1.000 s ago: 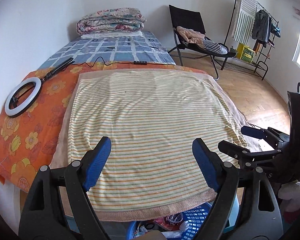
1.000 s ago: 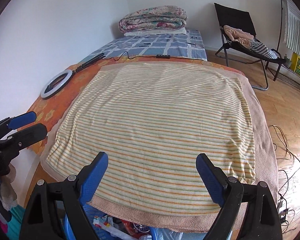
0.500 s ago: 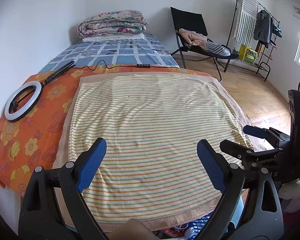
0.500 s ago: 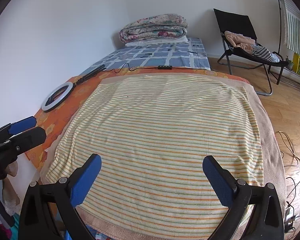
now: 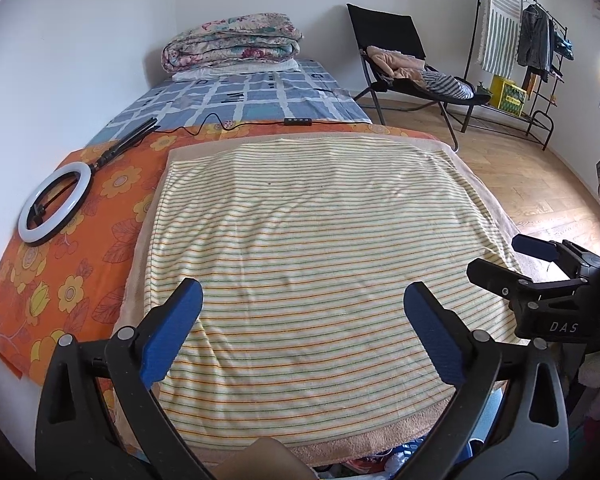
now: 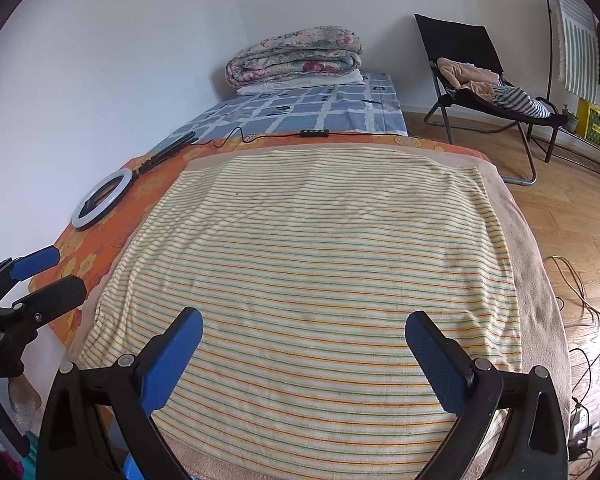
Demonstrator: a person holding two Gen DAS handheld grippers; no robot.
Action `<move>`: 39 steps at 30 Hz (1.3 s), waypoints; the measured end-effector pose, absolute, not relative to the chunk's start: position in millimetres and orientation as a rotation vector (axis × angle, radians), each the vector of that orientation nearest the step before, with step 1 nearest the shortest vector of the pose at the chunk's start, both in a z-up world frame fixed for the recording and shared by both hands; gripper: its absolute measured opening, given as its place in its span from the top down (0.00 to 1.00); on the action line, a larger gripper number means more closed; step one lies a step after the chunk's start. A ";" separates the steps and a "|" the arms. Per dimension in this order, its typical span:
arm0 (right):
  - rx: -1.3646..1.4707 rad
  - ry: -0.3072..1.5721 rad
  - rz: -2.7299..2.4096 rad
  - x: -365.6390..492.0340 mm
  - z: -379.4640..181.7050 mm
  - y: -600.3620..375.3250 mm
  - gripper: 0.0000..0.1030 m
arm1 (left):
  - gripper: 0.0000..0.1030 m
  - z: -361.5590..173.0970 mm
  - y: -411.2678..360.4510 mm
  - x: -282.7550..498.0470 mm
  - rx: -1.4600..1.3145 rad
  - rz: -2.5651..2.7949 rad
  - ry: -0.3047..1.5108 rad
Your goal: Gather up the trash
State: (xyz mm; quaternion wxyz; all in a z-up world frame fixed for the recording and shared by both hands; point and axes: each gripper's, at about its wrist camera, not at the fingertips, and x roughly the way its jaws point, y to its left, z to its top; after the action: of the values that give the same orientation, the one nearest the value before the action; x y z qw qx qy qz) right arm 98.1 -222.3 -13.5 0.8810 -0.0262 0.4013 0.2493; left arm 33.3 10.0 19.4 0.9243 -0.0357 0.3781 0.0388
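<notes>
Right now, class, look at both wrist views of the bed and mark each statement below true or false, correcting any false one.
1. The ring light lies on the orange floral sheet. True.
2. The left gripper is shut on the striped towel. False: its fingers stand wide apart, nothing between them.
3. A folded quilt sits at the far end of the bed. True.
4. The black chair is bare. False: clothes lie on it.
5. The right gripper holds trash. False: it is open and holds nothing.

Left claw [image 5: 302, 332] just opened wide and empty, right claw [image 6: 304, 354] wide, empty, side by side
</notes>
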 end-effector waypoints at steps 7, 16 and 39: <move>-0.069 0.826 0.513 96.7 -13.0 -220.5 0.01 | 0.01 16.0 7.6 31.2 -0.065 0.071 0.789; -0.066 0.833 0.508 96.8 -15.5 -220.2 0.01 | 0.01 16.9 13.4 29.9 -0.087 0.080 0.789; -0.068 0.844 0.509 96.1 -20.4 -216.1 0.01 | 0.01 16.6 17.3 28.8 -0.093 0.081 0.791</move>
State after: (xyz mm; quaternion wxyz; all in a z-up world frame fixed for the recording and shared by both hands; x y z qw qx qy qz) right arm 96.1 -216.1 -20.4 0.8805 -0.0328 0.4049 0.2442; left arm 28.8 17.3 16.6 0.9210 -0.0452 0.3850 0.0393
